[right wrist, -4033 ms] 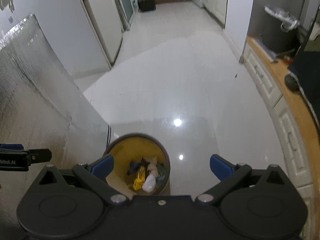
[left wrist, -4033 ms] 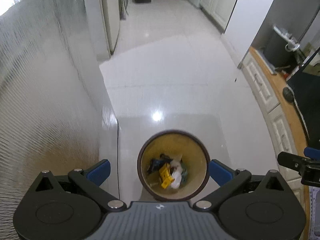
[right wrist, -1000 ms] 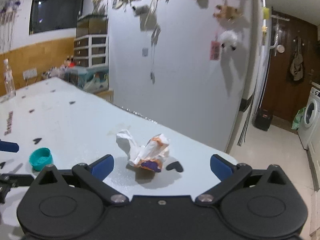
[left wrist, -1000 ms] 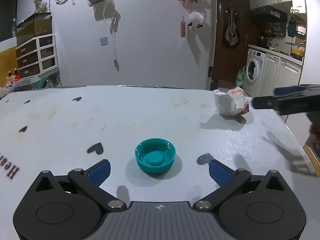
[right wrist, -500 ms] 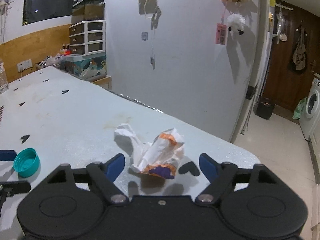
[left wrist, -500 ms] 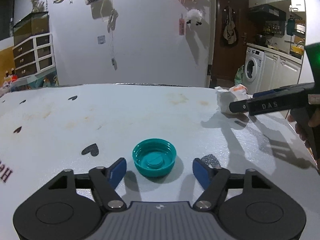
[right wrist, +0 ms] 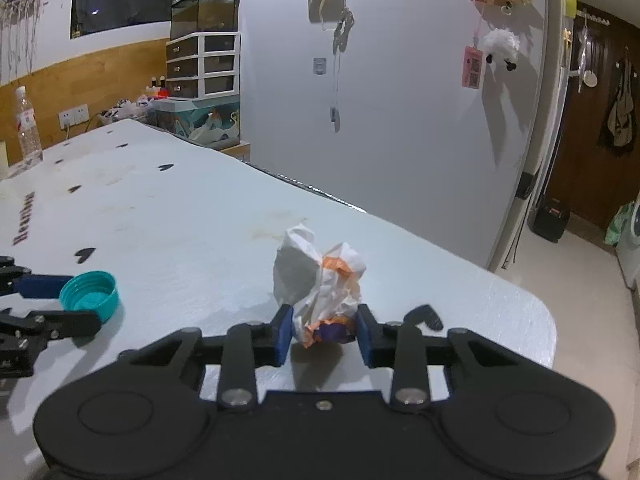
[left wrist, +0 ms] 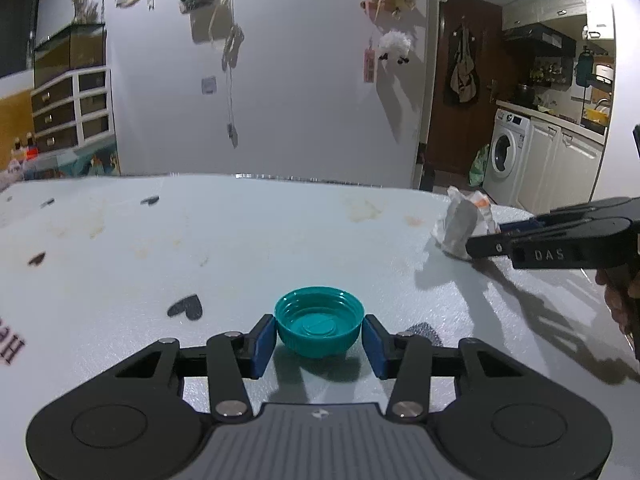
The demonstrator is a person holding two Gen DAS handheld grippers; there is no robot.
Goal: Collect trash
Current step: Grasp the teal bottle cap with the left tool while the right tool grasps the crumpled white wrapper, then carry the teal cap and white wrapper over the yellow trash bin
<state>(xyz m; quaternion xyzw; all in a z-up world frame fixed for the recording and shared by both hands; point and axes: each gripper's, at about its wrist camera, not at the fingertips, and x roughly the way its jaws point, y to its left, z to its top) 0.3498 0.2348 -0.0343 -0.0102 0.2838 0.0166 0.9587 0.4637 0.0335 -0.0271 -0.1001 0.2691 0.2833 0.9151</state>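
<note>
A teal bottle cap point(left wrist: 319, 327) lies open side up on the white table point(left wrist: 240, 240). My left gripper point(left wrist: 319, 338) is shut on the cap, a blue pad on each side. The cap also shows in the right wrist view point(right wrist: 89, 291), with the left gripper point(right wrist: 52, 300) around it. A crumpled white wrapper point(right wrist: 320, 280) with orange and purple print sits near the table's right corner. My right gripper point(right wrist: 322, 334) is shut on its lower part. The wrapper point(left wrist: 460, 220) and right gripper point(left wrist: 504, 236) also show at the right of the left wrist view.
The table's rounded corner and right edge point(right wrist: 548, 320) are close to the wrapper, with tiled floor beyond. A water bottle point(right wrist: 28, 128) stands at the table's far left. A white wall point(left wrist: 280, 100) with hanging trinkets rises behind the table. A washing machine point(left wrist: 506, 152) stands far right.
Both grippers have closed: the left fingers came in onto the teal cap, the right fingers onto the wrapper. Four seconds ago both were over a bin on the floor.
</note>
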